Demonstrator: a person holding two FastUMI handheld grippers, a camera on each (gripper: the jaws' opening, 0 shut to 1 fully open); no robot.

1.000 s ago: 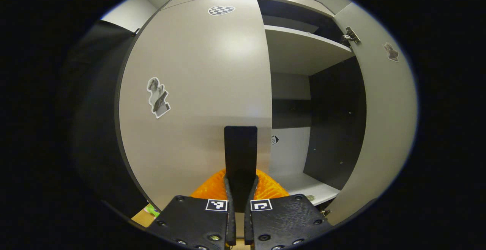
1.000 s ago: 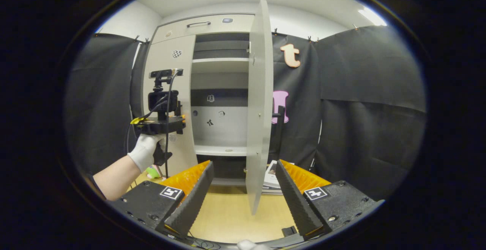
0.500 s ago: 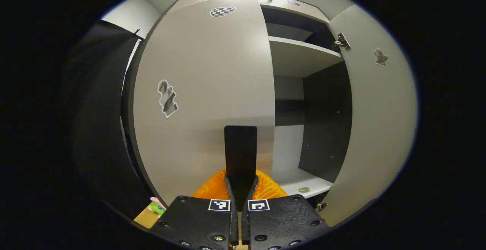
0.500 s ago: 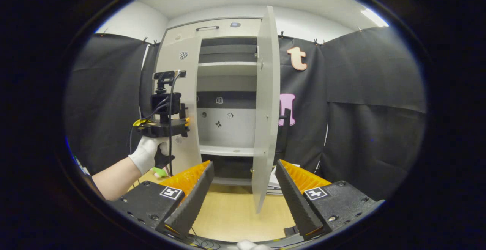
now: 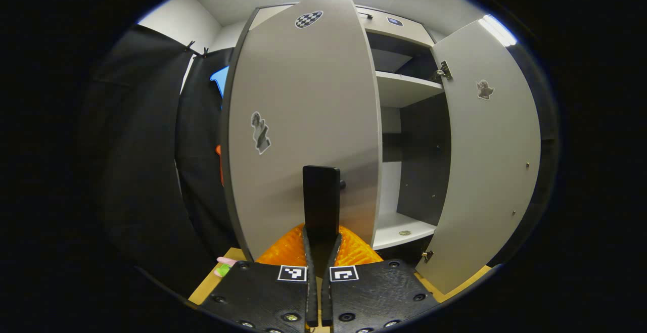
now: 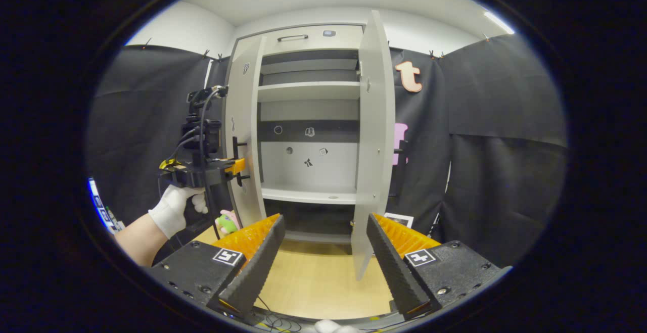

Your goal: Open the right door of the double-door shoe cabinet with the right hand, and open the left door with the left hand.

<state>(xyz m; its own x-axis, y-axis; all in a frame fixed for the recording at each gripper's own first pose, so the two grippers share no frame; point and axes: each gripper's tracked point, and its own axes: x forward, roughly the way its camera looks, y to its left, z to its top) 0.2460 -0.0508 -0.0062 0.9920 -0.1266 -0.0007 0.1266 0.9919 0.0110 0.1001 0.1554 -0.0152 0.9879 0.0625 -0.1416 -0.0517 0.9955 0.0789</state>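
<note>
The grey double-door shoe cabinet (image 6: 308,194) stands ahead with both doors swung out. The left door (image 5: 303,121) is partly open, and my left gripper (image 5: 321,237) is shut on its dark vertical handle (image 5: 321,196). In the right gripper view, that left gripper (image 6: 237,167) is held by a white-gloved hand (image 6: 174,206) at the left door (image 6: 247,136). The right door (image 6: 374,136) stands wide open, nearly edge-on; it also shows in the left gripper view (image 5: 485,161). My right gripper (image 6: 326,219) is open and holds nothing, well back from the cabinet.
A green and pink toy (image 6: 227,222) lies on the wooden floor (image 6: 313,282) by the left door's foot. Papers (image 6: 399,219) lie right of the cabinet. A drawer with a handle (image 6: 293,37) tops the cabinet. Black cloth walls close both sides. Cables trail at the floor's near edge.
The left door has swung outward from nearly closed to partly open, pulled by my left gripper. My right gripper has stayed open and drawn slightly back from the open right door.
</note>
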